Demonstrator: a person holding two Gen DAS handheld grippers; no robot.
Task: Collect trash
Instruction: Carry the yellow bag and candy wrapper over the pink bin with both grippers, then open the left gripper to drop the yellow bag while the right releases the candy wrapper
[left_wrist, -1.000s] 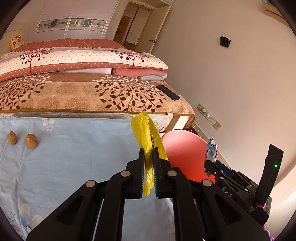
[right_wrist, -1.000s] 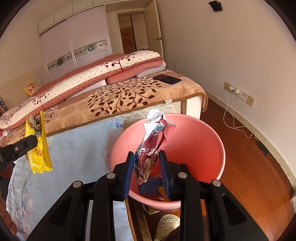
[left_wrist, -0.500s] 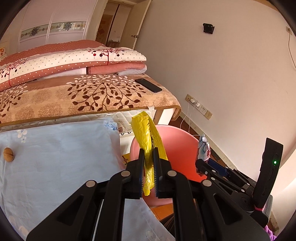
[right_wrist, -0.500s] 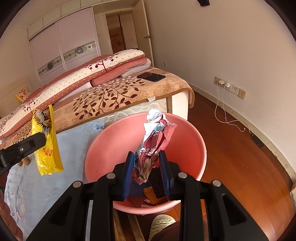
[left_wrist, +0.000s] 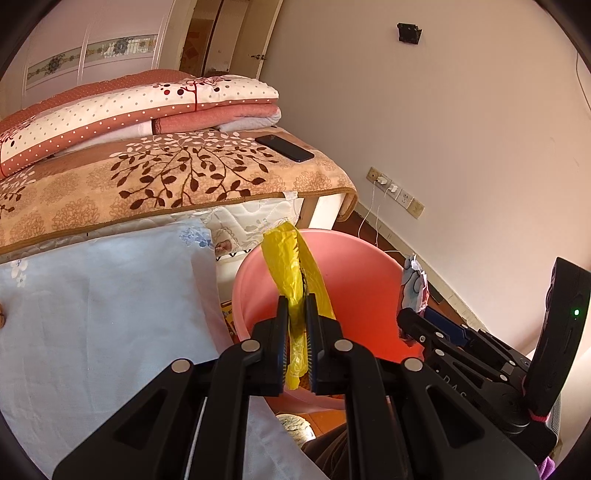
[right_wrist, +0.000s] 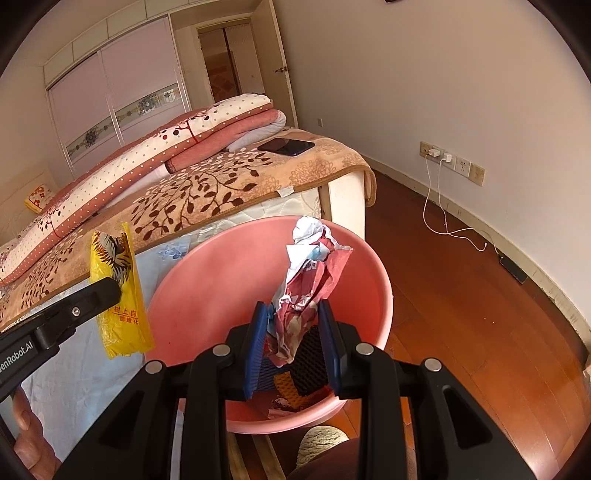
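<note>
We've got the left gripper (left_wrist: 296, 330) pinching a yellow bag (left_wrist: 291, 266) and the right gripper (right_wrist: 292, 339) pinching a crumpled wrapper (right_wrist: 306, 288), both over the pink basin (right_wrist: 192, 291) below, just the drop left.

Low bed (right_wrist: 343, 192) under a tan leaf-patterned blanket (left_wrist: 155, 184), folded red-and-white dotted quilts (left_wrist: 140, 107) stacked on top, black phone (right_wrist: 286, 146) flat near the corner. Pale blue floral sheet (left_wrist: 96, 295) spread in front. Glossy reddish wooden floor (right_wrist: 461, 295) carrying a round pink plastic basin (right_wrist: 221, 273), white charging cable (right_wrist: 443, 225) trailing along it.
</note>
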